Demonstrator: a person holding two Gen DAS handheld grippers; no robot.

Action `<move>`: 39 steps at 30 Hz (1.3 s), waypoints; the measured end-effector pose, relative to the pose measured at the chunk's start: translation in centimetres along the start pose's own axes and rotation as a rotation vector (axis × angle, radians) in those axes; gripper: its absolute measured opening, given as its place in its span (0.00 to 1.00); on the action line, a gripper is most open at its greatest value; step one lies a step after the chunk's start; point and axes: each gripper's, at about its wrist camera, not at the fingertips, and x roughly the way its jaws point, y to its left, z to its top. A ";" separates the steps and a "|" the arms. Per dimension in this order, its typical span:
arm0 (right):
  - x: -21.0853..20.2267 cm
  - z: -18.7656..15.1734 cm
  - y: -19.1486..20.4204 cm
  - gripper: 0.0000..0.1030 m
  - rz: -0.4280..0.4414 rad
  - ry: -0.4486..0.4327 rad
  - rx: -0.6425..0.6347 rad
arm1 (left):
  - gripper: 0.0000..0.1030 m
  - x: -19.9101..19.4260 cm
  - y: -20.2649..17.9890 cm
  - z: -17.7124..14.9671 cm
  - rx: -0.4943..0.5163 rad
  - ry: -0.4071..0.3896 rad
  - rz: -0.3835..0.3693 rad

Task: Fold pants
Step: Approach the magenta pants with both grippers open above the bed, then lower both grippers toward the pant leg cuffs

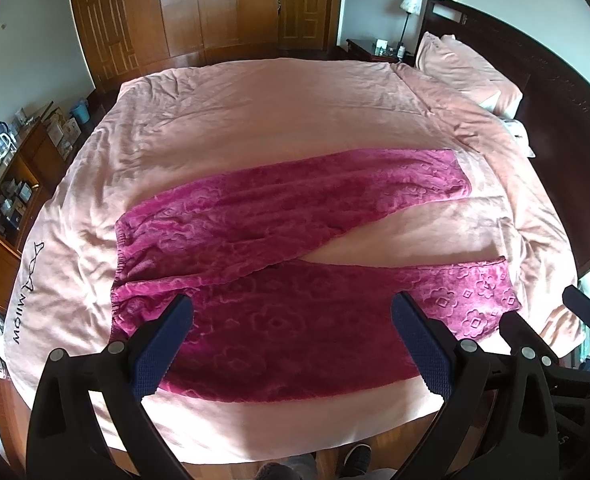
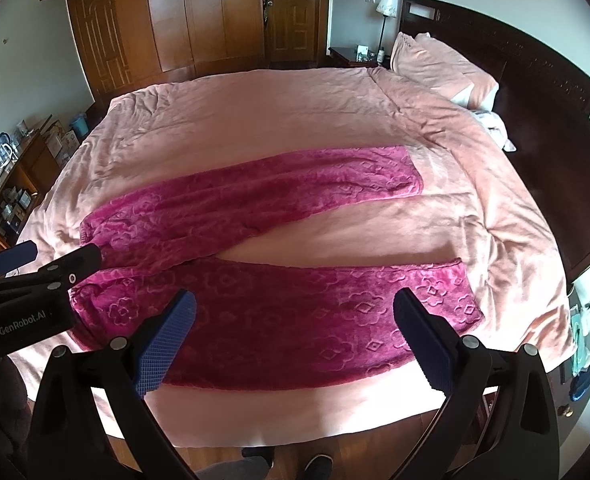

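bedroom, wood wardrobe [image 1: 199,8] | pants [image 1: 279,232] flat on pink bed [image 1: 255,96] | both fingers released

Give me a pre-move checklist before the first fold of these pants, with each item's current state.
1. Pants spread flat on the bed cover, legs apart in a V: ok.
2. Left hand-held gripper open and empty: ok.
3. Right hand-held gripper open and empty: ok.
4. Both grippers touching the fabric: cannot tell; they appear to hover over the near leg.
5. Far leg free of anything lying on it: ok.
6. Waistband smooth: not ok, it looks bunched.
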 end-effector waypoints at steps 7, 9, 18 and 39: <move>0.8 -0.1 0.2 0.97 -0.013 0.018 0.008 | 0.95 0.4 0.5 0.0 -0.001 0.005 0.001; 1.1 -0.2 0.1 0.97 -0.018 0.026 0.012 | 0.95 0.6 0.5 0.0 -0.001 0.006 0.001; 2.5 -0.2 -2.3 0.97 -0.059 0.068 0.044 | 0.95 3.5 -0.5 0.7 0.026 0.043 0.002; 18.3 11.2 -13.3 0.97 -0.026 0.153 0.055 | 0.95 17.0 -0.7 8.7 -0.072 0.186 0.181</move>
